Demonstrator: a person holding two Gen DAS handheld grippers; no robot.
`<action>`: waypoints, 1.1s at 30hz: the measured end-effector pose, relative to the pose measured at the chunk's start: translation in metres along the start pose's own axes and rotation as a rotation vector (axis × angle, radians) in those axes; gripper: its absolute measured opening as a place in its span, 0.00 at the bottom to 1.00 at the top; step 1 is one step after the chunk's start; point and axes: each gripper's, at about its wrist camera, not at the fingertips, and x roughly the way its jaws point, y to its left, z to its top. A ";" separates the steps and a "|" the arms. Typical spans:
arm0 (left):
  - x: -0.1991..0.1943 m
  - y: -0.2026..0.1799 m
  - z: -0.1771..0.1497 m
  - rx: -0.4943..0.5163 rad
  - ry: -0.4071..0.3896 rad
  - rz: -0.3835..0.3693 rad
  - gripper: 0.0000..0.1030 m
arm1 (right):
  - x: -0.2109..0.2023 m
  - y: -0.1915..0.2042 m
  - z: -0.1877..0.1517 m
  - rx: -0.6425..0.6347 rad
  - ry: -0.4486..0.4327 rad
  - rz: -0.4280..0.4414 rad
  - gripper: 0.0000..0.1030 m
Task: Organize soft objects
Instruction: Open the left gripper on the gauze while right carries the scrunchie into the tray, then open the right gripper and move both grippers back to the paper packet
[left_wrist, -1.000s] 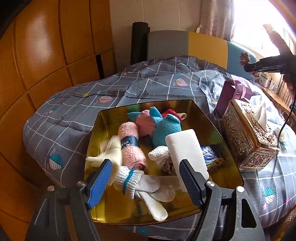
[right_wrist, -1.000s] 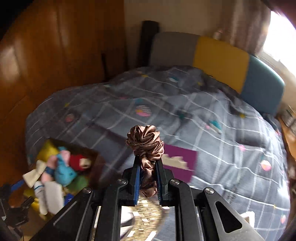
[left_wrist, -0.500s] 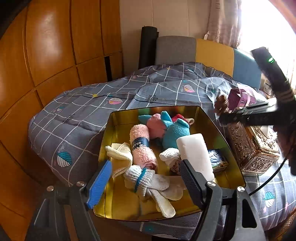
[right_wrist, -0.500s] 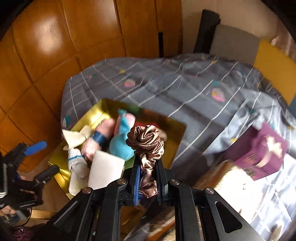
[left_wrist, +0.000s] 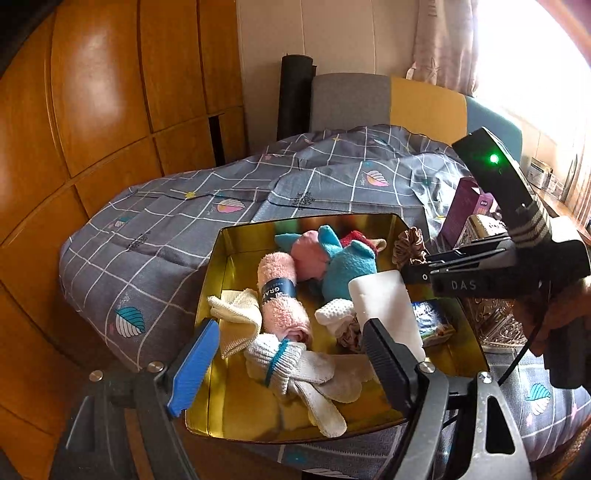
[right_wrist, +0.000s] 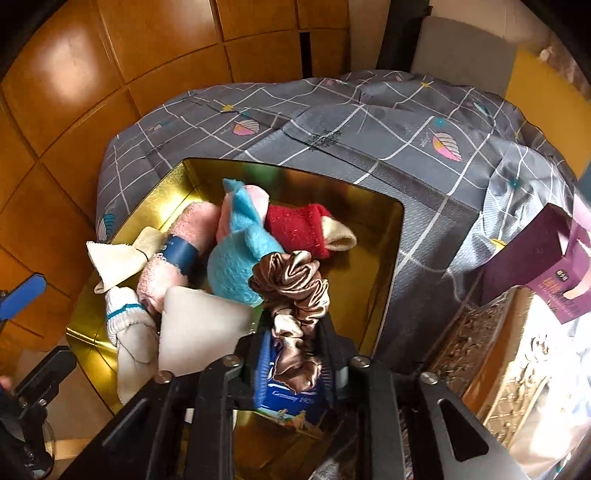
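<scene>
R gripper (right_wrist: 295, 354) pinches the brown satin scrunchie (right_wrist: 293, 291) by its lower loop, so most of it hangs free above the gold tin's (right_wrist: 384, 258) right side, prob. for a drop-in. L gripper (left_wrist: 288, 365) is spread wide and empty at the near rim. Bare floor shows by the right wall, past the red sock (right_wrist: 299, 229); the ornate tissue box (right_wrist: 491, 354) crowds that edge.

A home bedroom: bed (left_wrist: 155, 236) under a grey grid-patterned duvet (right_wrist: 369, 122) with leaf prints, padded headboard (left_wrist: 388, 103) in grey, yellow and teal, wooden wardrobe panels (left_wrist: 103, 96) alongside, curtain (left_wrist: 439, 40) at a bright window (left_wrist: 524, 55).
</scene>
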 end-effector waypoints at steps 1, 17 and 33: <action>0.000 0.000 0.000 0.000 0.001 0.004 0.79 | 0.000 0.000 -0.001 0.002 -0.001 0.001 0.29; -0.006 -0.003 0.003 0.010 -0.009 0.012 0.79 | -0.040 0.004 -0.012 0.010 -0.123 -0.019 0.56; -0.013 -0.005 0.006 -0.012 -0.024 0.026 0.79 | -0.108 -0.021 -0.046 0.060 -0.277 -0.117 0.65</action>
